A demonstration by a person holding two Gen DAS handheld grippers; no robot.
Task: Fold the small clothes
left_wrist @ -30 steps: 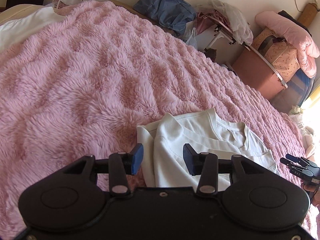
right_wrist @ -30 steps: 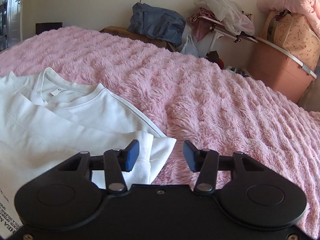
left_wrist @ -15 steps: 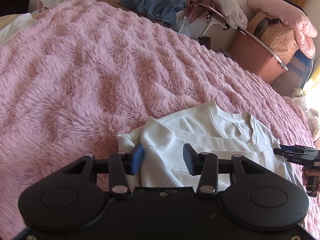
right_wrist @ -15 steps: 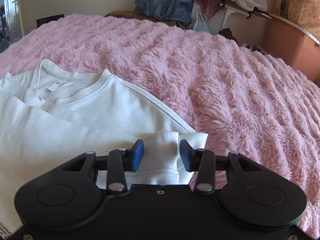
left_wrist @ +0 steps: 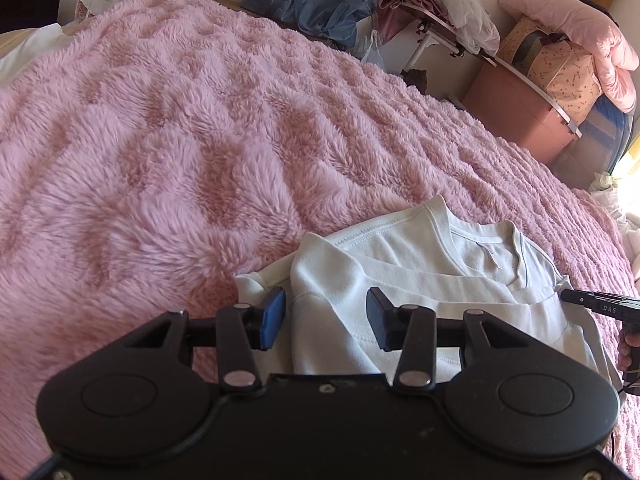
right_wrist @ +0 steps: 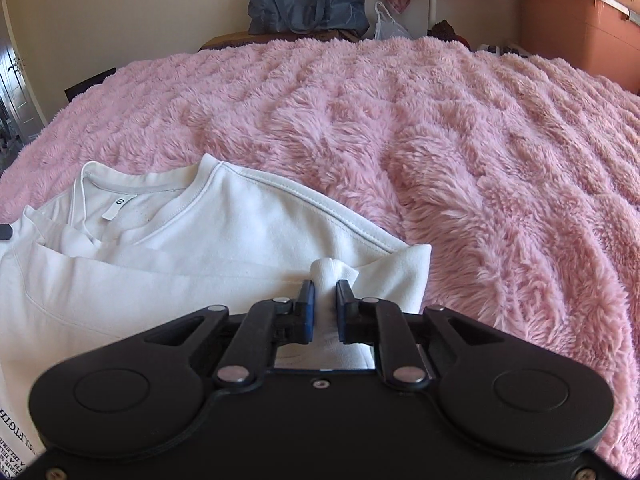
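Two claws work a white shirt (right_wrist: 224, 248) on the pink blanket (right_wrist: 440, 140): right claw (right_wrist: 325, 300) closing, pinching its corner; left claw (left_wrist: 326, 316) open astride the opposite edge.

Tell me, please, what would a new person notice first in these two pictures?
First the fluffy pink blanket, which covers the whole bed. On its near edge lies a white shirt, partly folded, collar away from the cameras. The right gripper is closing on a bunched fold at the shirt's right corner, while the left gripper stands open over its left edge.
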